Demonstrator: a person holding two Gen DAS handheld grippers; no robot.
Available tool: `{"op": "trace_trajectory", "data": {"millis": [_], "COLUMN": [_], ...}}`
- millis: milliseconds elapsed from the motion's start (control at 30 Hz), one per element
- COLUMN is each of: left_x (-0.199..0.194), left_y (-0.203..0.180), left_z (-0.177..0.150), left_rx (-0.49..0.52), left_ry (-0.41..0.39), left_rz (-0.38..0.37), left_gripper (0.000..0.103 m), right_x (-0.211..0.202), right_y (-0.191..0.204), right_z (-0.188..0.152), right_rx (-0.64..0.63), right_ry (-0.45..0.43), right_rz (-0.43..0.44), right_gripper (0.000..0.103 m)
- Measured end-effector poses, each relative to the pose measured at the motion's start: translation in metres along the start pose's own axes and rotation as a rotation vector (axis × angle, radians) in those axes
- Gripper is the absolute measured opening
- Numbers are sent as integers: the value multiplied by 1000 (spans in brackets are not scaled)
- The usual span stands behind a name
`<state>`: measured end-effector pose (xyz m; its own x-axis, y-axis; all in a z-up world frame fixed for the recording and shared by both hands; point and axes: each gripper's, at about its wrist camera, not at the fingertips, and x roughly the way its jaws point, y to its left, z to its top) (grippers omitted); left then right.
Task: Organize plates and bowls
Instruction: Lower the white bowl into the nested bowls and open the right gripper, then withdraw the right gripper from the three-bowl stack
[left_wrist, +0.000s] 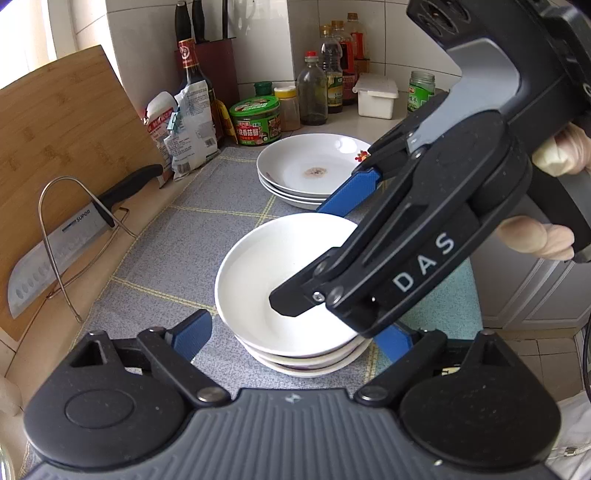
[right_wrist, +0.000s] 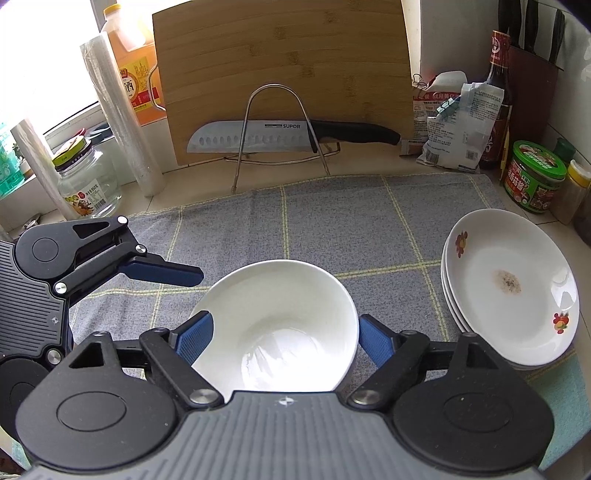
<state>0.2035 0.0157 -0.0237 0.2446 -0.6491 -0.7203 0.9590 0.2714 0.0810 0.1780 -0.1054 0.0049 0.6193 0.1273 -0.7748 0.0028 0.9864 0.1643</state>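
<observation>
A stack of white bowls (left_wrist: 255, 280) stands on the grey checked mat (left_wrist: 177, 251); from above, its top bowl (right_wrist: 280, 295) is bare inside. My left gripper (left_wrist: 295, 328) is open, its blue pads either side of the stack, the left pad (left_wrist: 192, 334) apart from the rim. My right gripper (right_wrist: 286, 325) hovers open over the top bowl, pads beside the rim and holding nothing. In the left wrist view the right gripper (left_wrist: 303, 258) reaches in from the right, one black fingertip (left_wrist: 288, 304) over the bowl's inside. A stack of flowered white plates (left_wrist: 295, 166) (right_wrist: 509, 280) sits beyond, the top one stained.
A bamboo cutting board (right_wrist: 280, 74) and a knife (right_wrist: 258, 138) on a wire rack (right_wrist: 277, 129) stand along the wall. Sauce bottles (left_wrist: 314, 88), a green-lidded jar (right_wrist: 535, 177), a food bag (left_wrist: 188, 133), cling film rolls (right_wrist: 122, 118) and a glass jar (right_wrist: 88, 184) ring the mat.
</observation>
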Motion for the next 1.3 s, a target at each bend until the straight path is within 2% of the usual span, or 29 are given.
{"op": "trace_trajectory", "data": {"millis": [367,567,700,833,1033,1167,1300], "left_x": [-30,-44,-53,-59,-65,-68,-71], "left_y": [3,4,8,14,13,12,13], "left_z": [-13,-37,-49,-58,-65,-68,-73], "left_rx": [-76,-162,-226,-291,-321,-326,-339], "left_ry": [-63,-76,-79,-89,-102,-113,-129], "left_rz": [35,136,181,193,197,198,175], "left_gripper": [98,99,99,99,99,99,99], "right_x": [-26,-38,-45,-42,-39,-47,-53], "right_y": [-3,6,19,27,24,26,28], "right_z": [-10,-29,-35,-35,-40,-42,-48], "right_rx": [43,79,55,36,92,93,67], "right_ry": [-79,-127,-163,-148,-135,-152,-176], "right_rz": [-4,57,85,103,100,67,-55], "right_gripper": [103,103,103,103,103,103,103]}}
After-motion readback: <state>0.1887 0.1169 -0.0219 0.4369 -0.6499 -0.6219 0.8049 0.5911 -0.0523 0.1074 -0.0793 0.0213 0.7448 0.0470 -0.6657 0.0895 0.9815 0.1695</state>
